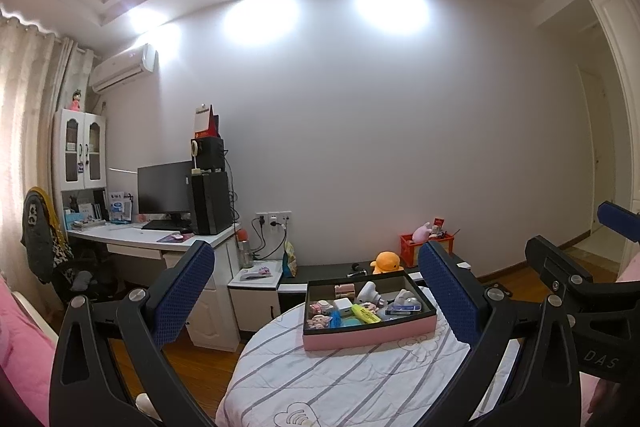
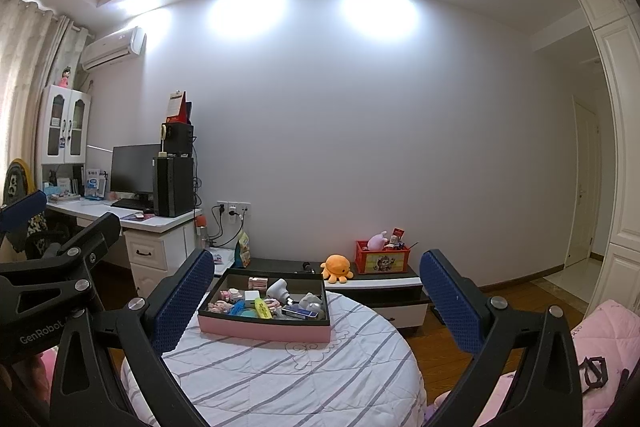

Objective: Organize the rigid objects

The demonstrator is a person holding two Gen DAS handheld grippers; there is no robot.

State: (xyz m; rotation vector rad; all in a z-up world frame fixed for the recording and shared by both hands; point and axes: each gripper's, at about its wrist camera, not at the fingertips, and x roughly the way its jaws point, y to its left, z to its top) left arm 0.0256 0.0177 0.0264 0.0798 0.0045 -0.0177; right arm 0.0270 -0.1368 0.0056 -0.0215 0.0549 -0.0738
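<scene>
A pink box with a black inside stands on a round table with a white striped cloth. It holds several small things: a yellow highlighter, a white hair-dryer-shaped item, a blue card pack, and small pink figures. My left gripper is open and empty, held back from the box. My right gripper is open and empty too. Each gripper shows at the edge of the other's view.
A low black-and-white cabinet behind the table carries an orange plush octopus and a red crate. A white desk with a monitor and PC tower stands at left. Pink bedding lies at the sides. Wooden floor runs around the table.
</scene>
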